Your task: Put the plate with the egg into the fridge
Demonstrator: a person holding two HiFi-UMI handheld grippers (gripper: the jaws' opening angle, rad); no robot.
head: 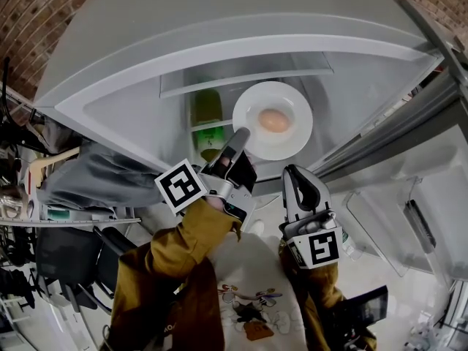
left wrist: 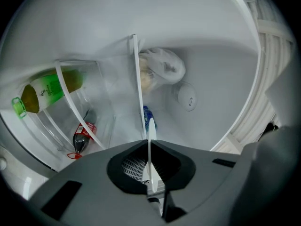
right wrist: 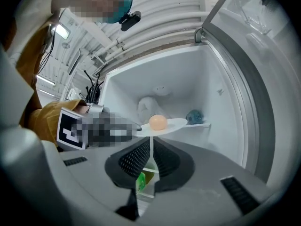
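Gently: left gripper point(head: 240, 137) clenched on the plate point(head: 300, 139) rim, right gripper point(head: 296, 175) closed on nothing, slide the egg point(head: 273, 121) in level beside the green bottle point(head: 207, 108).

The left forearm point(head: 183, 240), in a mustard sleeve, reaches up and forward. The left gripper point(head: 240, 139) is stretched out ahead of it, with its marker cube point(head: 180, 186) behind the jaws. Its jaws are clamped on the thin rim of the plate point(head: 292, 145), which runs edge-on between the pads. The right forearm point(head: 322, 291) is held lower and closer to the body. The right gripper point(head: 292, 172) points forward, jaws pressed together with nothing between them. The hand behind it seems to be covered by the gripper body.
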